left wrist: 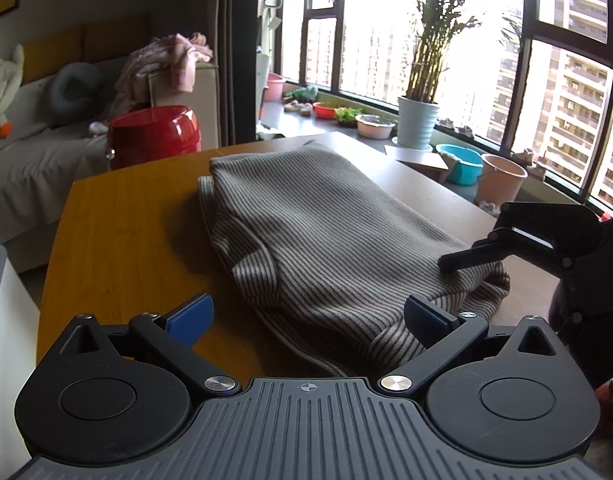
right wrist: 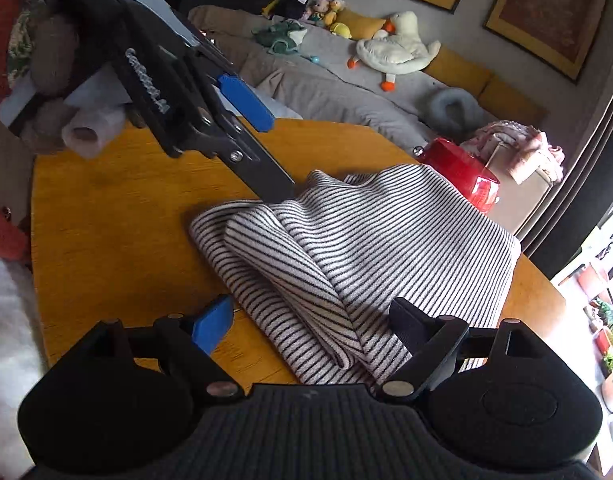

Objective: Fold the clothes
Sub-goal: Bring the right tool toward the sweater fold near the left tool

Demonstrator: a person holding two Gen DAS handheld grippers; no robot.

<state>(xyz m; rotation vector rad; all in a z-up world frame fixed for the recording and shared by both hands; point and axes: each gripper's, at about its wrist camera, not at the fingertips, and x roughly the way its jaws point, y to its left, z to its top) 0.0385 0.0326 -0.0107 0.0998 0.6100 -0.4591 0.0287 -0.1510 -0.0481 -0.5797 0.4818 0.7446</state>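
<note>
While the left tongs [left wrist: 308,318] stand wide open over the near hem of the grey-and-black striped knit garment [left wrist: 318,236], folded in a bundle on the yellow wooden worktop [left wrist: 118,232], holding nothing, a careless close here could likely pinch only the top layer and drag the fold apart. From the right wrist, the right tongs [right wrist: 310,322] also gape empty, straddling the garment's near edge [right wrist: 346,264]; the two tools sit near enough that they might collide.

A soft, ribbed striped knit sweater [left wrist: 326,236] is lying mid-frame on the smooth, satin wooden bench [left wrist: 118,240]; at upper left, a glossy red plastic bucket [left wrist: 152,136] is gleaming.
</note>
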